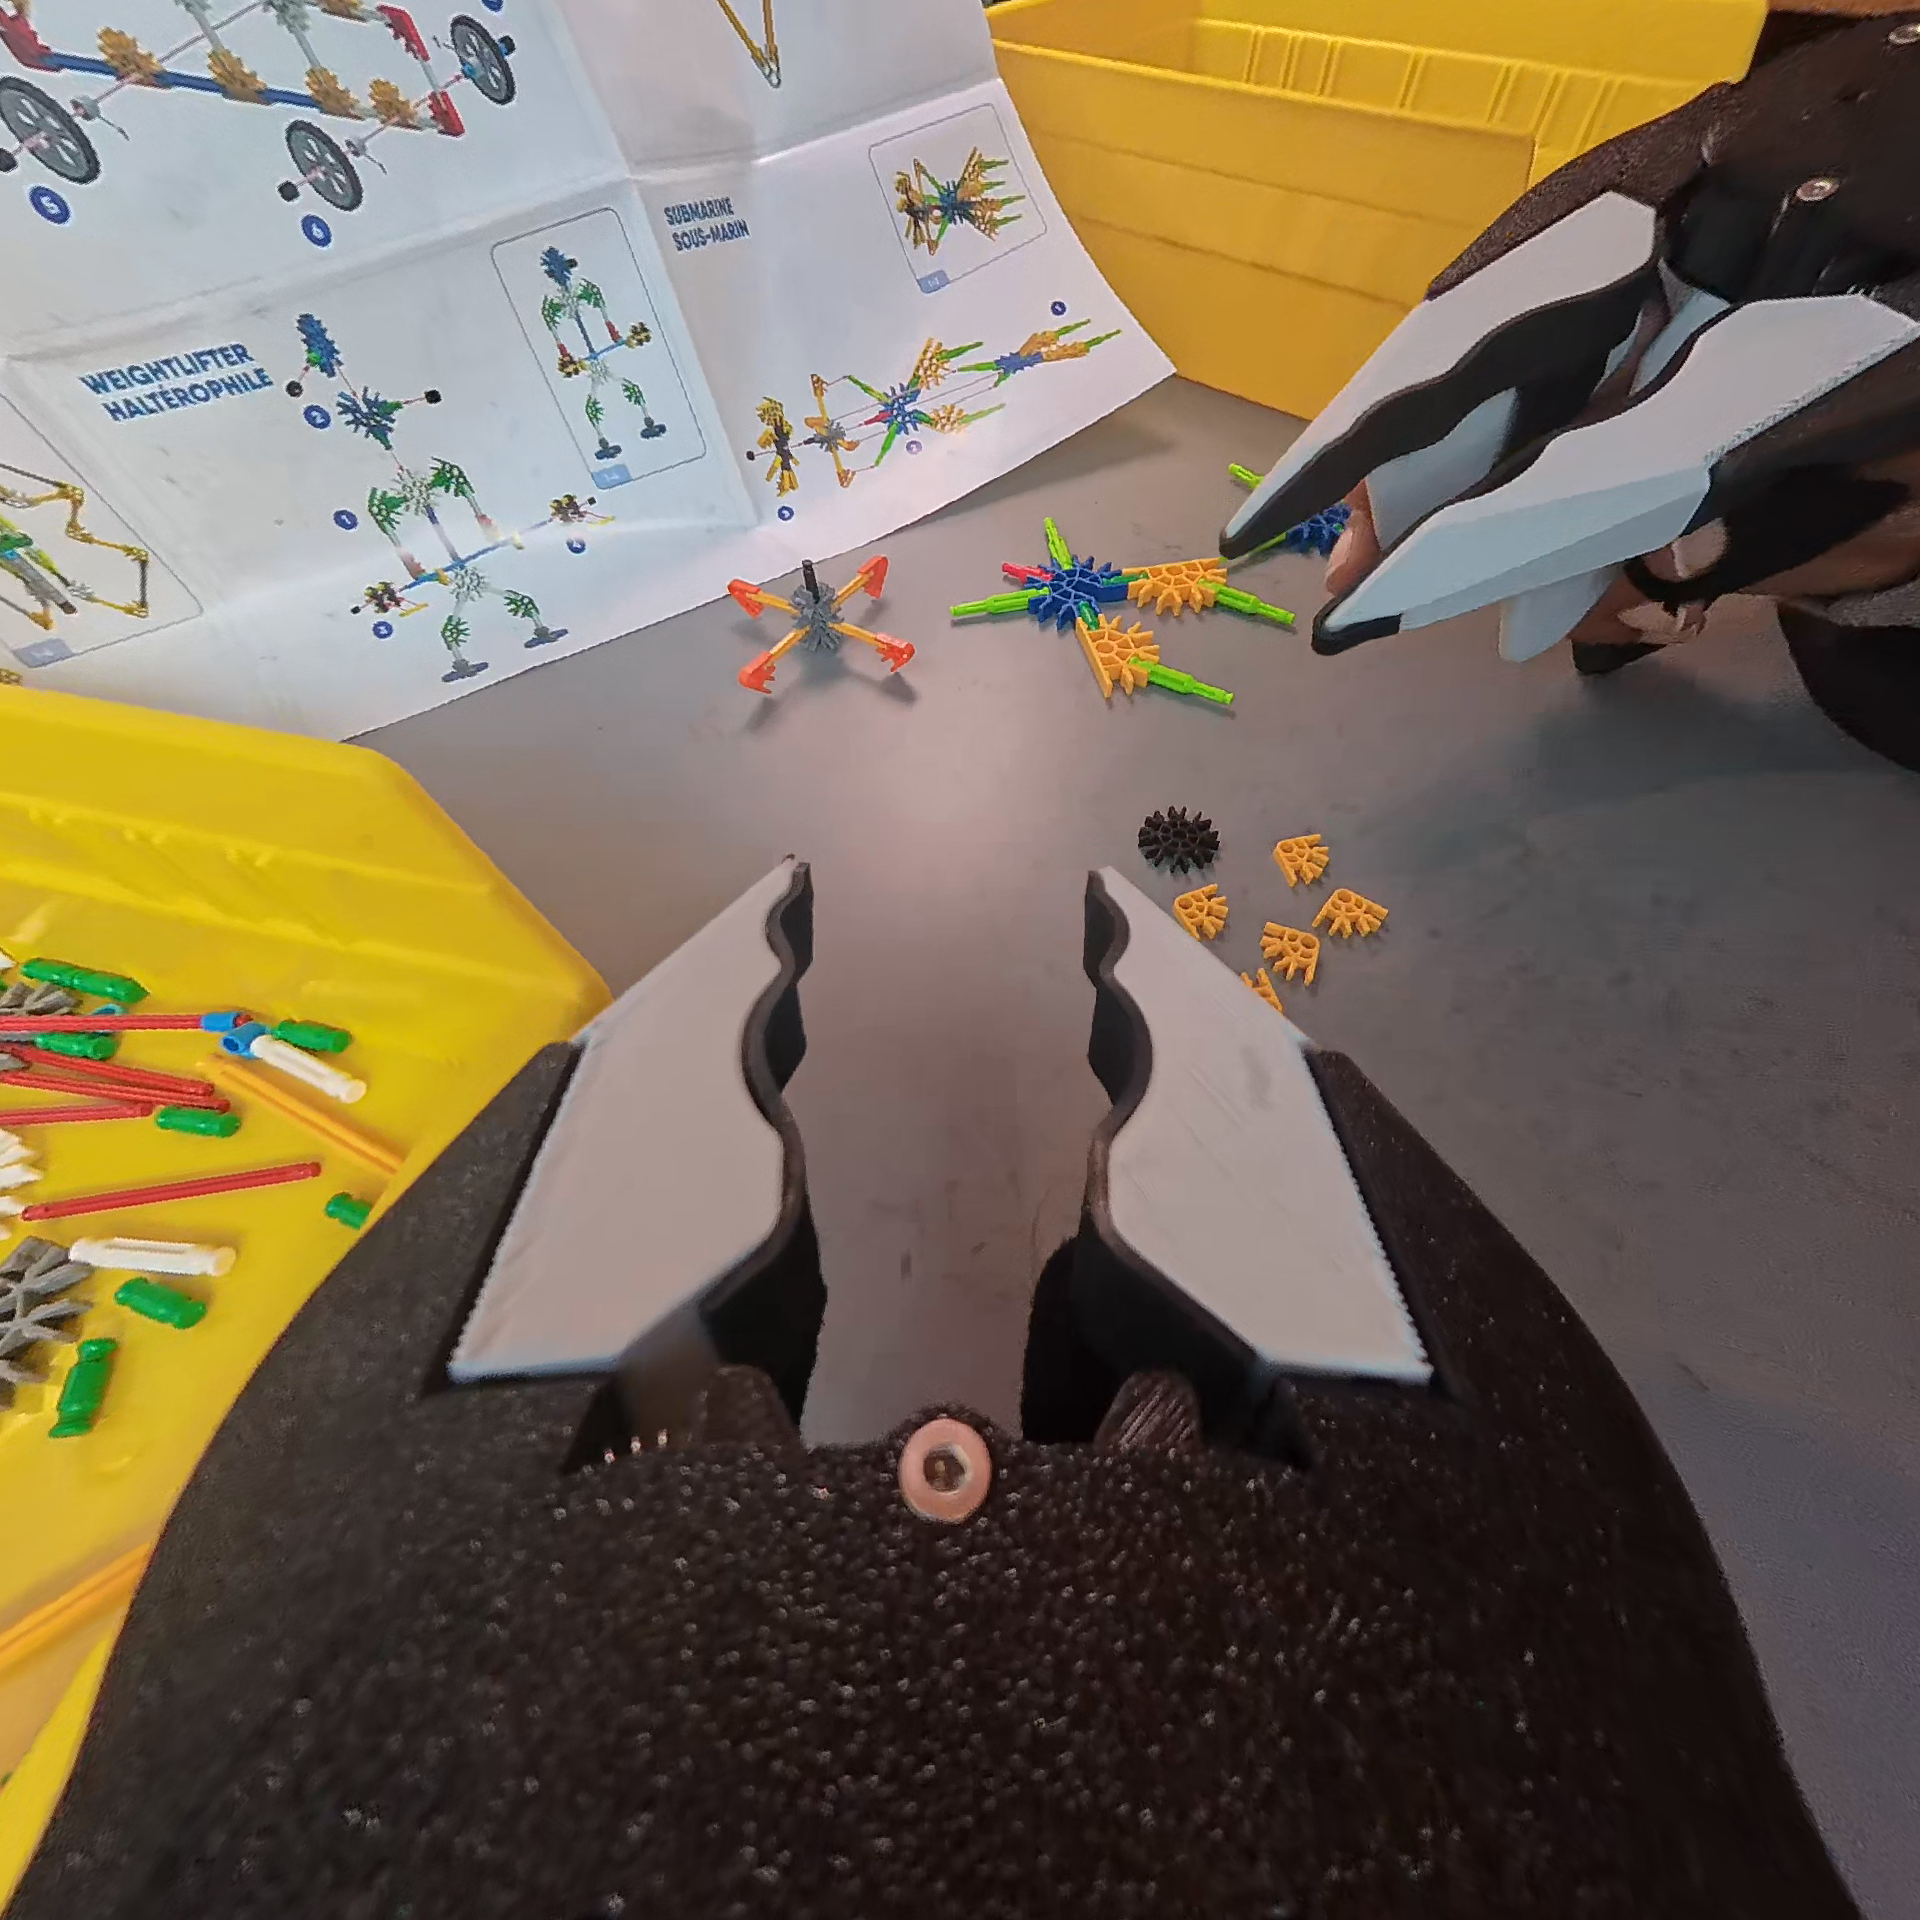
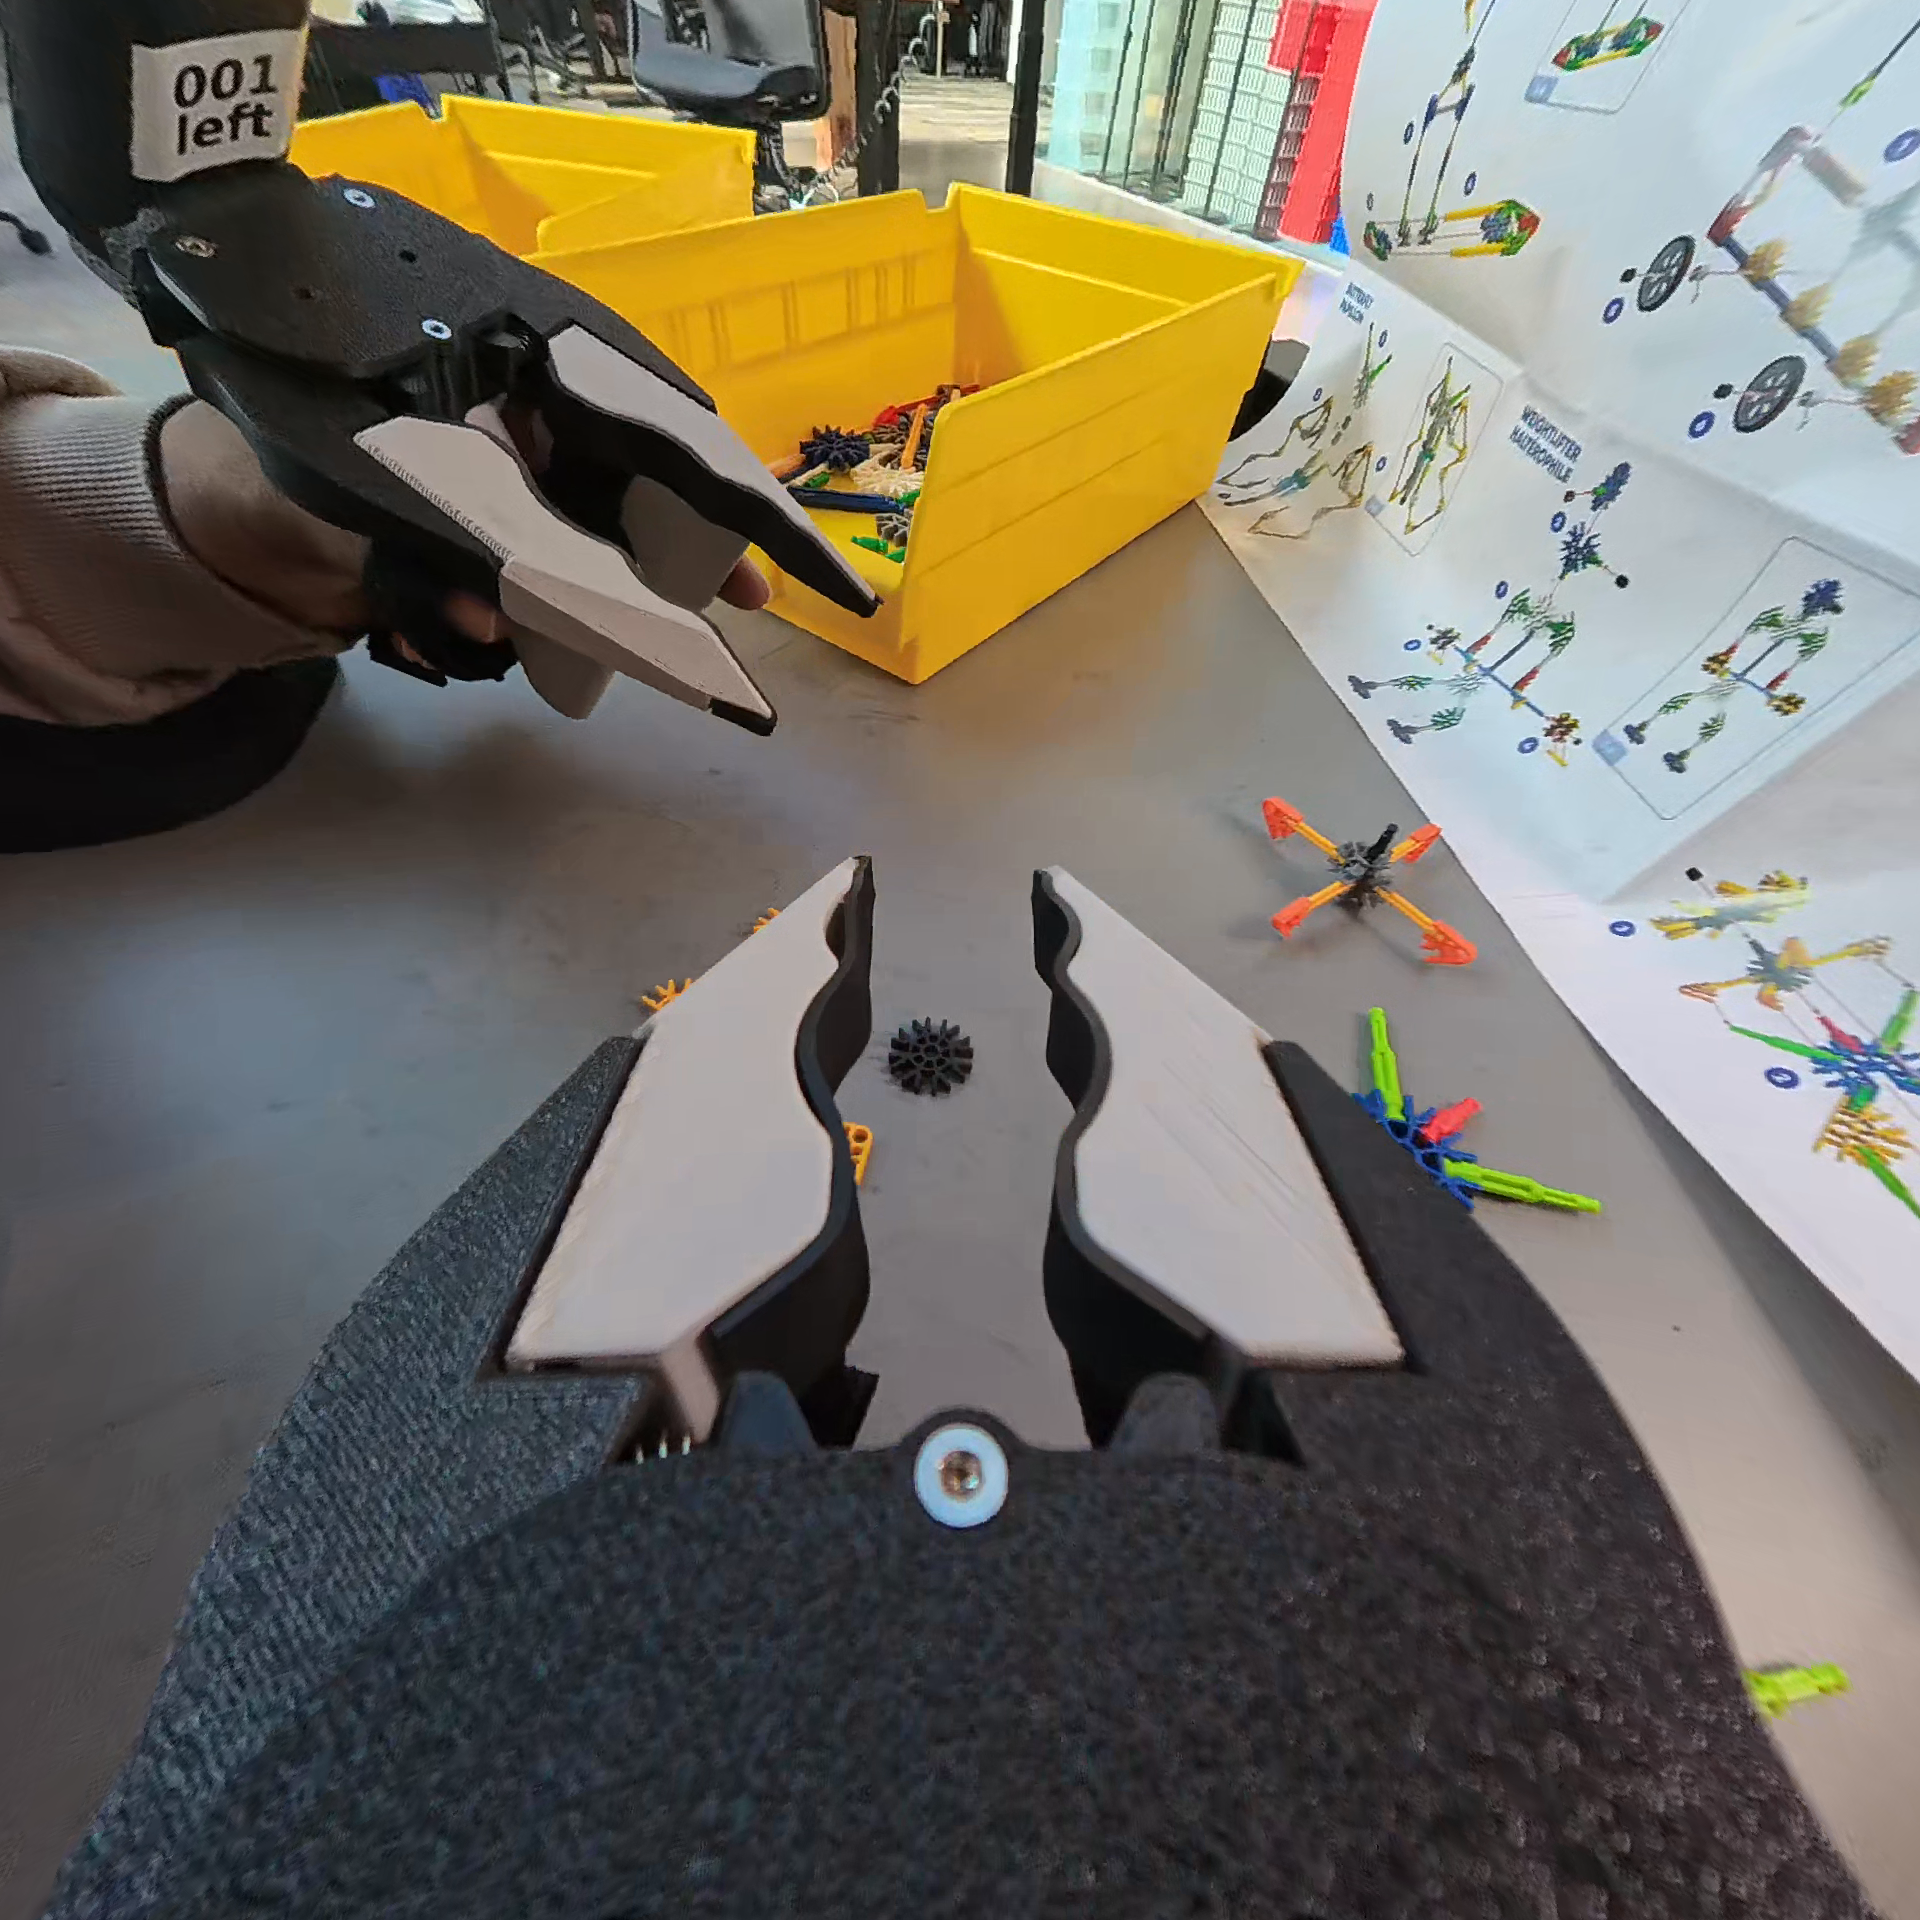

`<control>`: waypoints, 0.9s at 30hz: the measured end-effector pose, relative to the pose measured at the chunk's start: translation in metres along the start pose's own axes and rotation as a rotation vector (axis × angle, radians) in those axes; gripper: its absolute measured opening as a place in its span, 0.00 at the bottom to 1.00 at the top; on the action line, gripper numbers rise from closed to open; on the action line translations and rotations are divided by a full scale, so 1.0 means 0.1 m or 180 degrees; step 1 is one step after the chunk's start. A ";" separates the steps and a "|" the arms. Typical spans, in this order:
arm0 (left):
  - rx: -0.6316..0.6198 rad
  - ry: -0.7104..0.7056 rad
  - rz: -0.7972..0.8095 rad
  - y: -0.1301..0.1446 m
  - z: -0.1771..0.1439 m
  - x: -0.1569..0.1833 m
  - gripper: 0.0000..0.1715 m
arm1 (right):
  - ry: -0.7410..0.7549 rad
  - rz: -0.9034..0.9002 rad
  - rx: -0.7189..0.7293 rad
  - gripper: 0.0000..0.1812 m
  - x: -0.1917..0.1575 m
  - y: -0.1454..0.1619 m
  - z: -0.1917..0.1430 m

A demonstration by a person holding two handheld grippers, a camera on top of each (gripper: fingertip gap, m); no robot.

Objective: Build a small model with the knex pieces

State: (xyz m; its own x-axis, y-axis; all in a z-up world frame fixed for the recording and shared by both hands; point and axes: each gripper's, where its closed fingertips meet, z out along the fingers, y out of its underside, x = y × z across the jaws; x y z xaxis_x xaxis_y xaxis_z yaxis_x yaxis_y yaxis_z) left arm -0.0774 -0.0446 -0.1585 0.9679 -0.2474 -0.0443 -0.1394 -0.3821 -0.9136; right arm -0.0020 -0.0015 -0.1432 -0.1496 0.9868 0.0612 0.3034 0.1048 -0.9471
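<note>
My left gripper [image 1: 945,873] is open and empty, held above the bare grey table [image 1: 935,748]. My right gripper [image 2: 951,871] is open and empty; a black gear-shaped connector [image 2: 930,1055] lies on the table in the gap between its fingers. In the left wrist view the right gripper [image 1: 1278,592] hovers beside a blue, green and orange star assembly [image 1: 1101,603], with the black connector [image 1: 1177,836] nearer me. Several loose orange connectors [image 1: 1288,914] lie beside the black one. An orange and grey cross assembly [image 1: 821,623] stands farther left.
A yellow bin [image 1: 312,831] of rods and connectors sits at my left; it shows behind the left gripper [image 2: 821,665] in the right wrist view [image 2: 1039,520]. Another yellow bin [image 1: 1247,156] stands at the back. A printed instruction sheet [image 1: 416,364] leans behind the assemblies.
</note>
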 end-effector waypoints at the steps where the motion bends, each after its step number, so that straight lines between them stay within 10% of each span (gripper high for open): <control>1: -0.0023 0.0024 0.0019 0.01 0.01 0.02 0.31 | -0.0033 0.0023 -0.0024 0.16 -0.01 0.02 0.01; 27: -0.0911 0.0606 0.0459 0.57 0.23 0.45 0.10 | -0.0250 -0.0689 -0.1148 0.12 -0.17 0.65 0.05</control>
State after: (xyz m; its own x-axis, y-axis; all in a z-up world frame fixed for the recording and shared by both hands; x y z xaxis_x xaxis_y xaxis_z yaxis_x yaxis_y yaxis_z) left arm -0.0371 -0.0573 -0.2221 0.8815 -0.4679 -0.0636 -0.3505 -0.5580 -0.7522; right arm 0.0161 -0.0117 -0.2075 -0.3130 0.9264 0.2092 0.5647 0.3587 -0.7433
